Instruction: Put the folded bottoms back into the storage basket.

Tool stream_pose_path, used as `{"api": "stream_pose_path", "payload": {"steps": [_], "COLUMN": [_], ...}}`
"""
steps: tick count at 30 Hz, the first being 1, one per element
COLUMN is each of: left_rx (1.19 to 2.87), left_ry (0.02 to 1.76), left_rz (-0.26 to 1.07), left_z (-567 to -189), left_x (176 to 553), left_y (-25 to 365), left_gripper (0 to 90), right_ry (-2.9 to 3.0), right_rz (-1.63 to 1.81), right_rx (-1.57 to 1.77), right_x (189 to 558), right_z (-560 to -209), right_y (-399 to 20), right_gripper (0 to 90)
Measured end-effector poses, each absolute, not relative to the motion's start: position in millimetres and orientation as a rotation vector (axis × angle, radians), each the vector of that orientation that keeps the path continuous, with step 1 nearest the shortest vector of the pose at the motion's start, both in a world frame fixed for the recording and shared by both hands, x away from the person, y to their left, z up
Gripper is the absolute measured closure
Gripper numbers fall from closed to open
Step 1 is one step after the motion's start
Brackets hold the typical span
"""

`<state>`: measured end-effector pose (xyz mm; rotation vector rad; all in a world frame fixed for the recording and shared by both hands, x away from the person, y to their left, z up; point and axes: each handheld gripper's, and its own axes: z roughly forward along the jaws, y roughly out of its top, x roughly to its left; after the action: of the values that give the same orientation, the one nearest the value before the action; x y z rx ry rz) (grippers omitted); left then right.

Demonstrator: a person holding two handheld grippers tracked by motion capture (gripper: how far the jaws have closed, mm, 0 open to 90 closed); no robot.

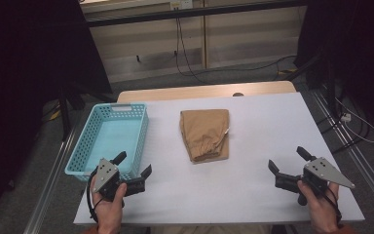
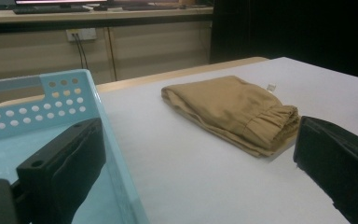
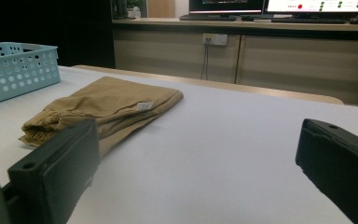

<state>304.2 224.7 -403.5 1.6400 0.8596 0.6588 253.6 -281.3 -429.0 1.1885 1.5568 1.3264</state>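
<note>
A folded tan garment (image 1: 205,134) with an elastic waistband lies in the middle of the white table (image 1: 253,122). It also appears in the left gripper view as tan cloth (image 2: 235,112) and in the right gripper view as tan cloth (image 3: 102,107). My left gripper (image 1: 133,165) stands open at the near left, by the basket's near corner, nothing between its jaws. My right gripper (image 1: 288,159) stands open at the near right, also holding nothing. Both are well short of the garment.
A light blue perforated basket (image 1: 80,151) sits empty at the table's left side; its wall (image 2: 37,109) is close to my left jaw. Beyond the table are wooden cabinets, cables on the floor and dark curtains on both sides.
</note>
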Motion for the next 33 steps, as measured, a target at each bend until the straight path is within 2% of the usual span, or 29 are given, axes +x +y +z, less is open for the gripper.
{"api": "stream_pose_path", "payload": {"steps": [13,18,23,26,27,33], "left_rx": [1.707,1.724,1.754,1.76,1.784,1.821], "left_ry": [0.854,0.873,0.855,0.854,0.821,0.789], "left_rz": [0.67,0.563,0.567,0.547,0.505,0.521], "left_z": [-403.7,-402.2,-402.4,-402.3,-402.3,-400.5], "left_x": [303.8,306.0,305.9,308.3,311.8,316.2], "left_y": [219.5,210.2,203.7,201.8,200.0,191.6], "left_gripper": [2.6,3.0,3.9,4.1,4.5,4.8], "right_ry": [1.577,1.585,1.599,1.601,1.598,1.602], "right_rz": [1.339,1.348,1.345,1.351,1.349,1.339], "right_rx": [1.186,1.186,1.177,1.172,1.174,1.169], "right_x": [257.1,258.9,260.0,258.7,258.1,257.2], "right_z": [-430.0,-430.7,-431.0,-430.7,-430.3,-429.9], "right_y": [-279.1,-279.0,-277.1,-276.4,-277.2,-275.2], "right_gripper": [0.0,0.0,0.0,0.0,0.0,0.0]}}
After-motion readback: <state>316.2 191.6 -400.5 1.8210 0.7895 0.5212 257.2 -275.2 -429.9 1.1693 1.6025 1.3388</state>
